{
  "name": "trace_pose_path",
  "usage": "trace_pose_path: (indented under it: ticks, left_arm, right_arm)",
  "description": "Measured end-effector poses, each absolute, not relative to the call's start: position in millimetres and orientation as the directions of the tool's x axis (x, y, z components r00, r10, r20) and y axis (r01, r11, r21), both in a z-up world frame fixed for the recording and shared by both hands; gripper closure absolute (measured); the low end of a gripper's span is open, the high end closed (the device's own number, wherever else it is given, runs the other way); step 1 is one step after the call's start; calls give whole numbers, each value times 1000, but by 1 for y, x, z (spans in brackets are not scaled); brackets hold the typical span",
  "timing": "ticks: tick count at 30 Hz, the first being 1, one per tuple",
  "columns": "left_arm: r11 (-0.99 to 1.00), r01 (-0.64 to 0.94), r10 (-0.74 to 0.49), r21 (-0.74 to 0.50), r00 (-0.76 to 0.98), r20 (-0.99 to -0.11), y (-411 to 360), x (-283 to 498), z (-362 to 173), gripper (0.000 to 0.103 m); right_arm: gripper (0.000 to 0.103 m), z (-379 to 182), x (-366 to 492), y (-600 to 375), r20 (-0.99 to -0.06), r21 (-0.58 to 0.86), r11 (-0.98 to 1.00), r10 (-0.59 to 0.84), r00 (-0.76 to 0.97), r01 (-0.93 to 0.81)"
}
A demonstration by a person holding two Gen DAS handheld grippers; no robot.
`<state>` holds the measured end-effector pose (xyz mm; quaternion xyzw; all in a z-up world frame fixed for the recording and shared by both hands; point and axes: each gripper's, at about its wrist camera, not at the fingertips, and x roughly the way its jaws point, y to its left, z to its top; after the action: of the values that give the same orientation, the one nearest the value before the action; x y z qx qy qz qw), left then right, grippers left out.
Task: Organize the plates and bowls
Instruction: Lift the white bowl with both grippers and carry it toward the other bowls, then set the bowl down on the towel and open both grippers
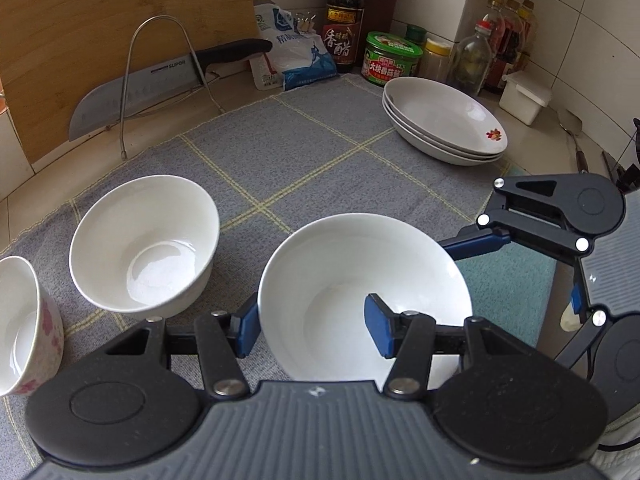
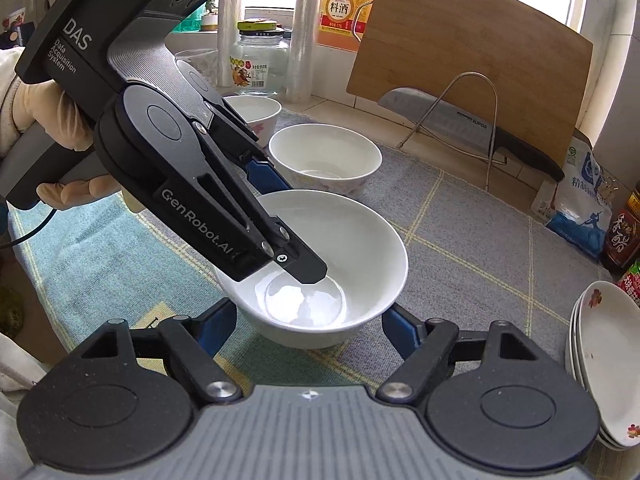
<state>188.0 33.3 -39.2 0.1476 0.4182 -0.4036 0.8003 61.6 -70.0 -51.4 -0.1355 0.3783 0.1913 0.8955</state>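
Gripping the rim of a plain white bowl [image 1: 360,296], the left gripper [image 1: 316,328] fills the bottom of the left wrist view. One blue pad [image 1: 380,330] sits inside the bowl and the other outside, so the wall is pinched between them. This bowl is in the lower centre of the frame, on a grey checked cloth [image 1: 304,152]. At its right, the right gripper [image 1: 532,264] reaches toward the bowl's side. A second white bowl [image 1: 144,244] stands at the left, and a flowered bowl [image 1: 24,328] is at the left edge. Three stacked plates [image 1: 444,120] lie in the upper right, near jars and bottles.

In the right wrist view the same white bowl [image 2: 320,264] is in the centre. The right gripper [image 2: 310,332] has one blue finger [image 2: 400,332] on each side of the bowl; I cannot tell if the pads press on it. The left gripper [image 2: 280,236] comes down from the upper left, held by a gloved hand [image 2: 52,136], with one finger inside the bowl. Plates [image 2: 604,360] are at the right edge.
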Motion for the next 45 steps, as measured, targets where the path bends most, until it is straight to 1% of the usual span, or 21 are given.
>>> trace_pose_path:
  ticks: [21, 24, 26, 28, 29, 30, 45]
  left_arm:
    - [619, 773, -542, -134, 298, -786, 17, 194, -50, 50]
    - [615, 777, -549, -136, 298, -781, 17, 192, -49, 41]
    - [616, 779, -550, -120, 316, -773, 17, 189, -47, 20]
    - [619, 779, -553, -100, 343, -759, 18, 186, -43, 16]
    - [620, 779, -554, -97, 347, -756, 18, 186, -41, 14]
    - [622, 778, -555, -95, 351, -754, 19, 185, -40, 13]
    - [693, 718, -536, -64, 454, -711, 45, 165, -21, 11]
  right_arm:
    - [20, -58, 68, -84, -752, -82, 903, 222, 620, -422]
    - [20, -59, 69, -84, -755, -87, 900, 220, 618, -427]
    - [18, -59, 69, -84, -757, -86, 900, 220, 615, -428]
    - [13, -59, 69, -85, -756, -82, 902, 222, 616, -425]
    - [6, -58, 68, -85, -751, -83, 903, 223, 622, -422]
    - [0, -56, 66, -86, -744, -80, 903, 227, 629, -421]
    - [0, -38, 58, -91, -719, -95, 908, 222, 658, -409]
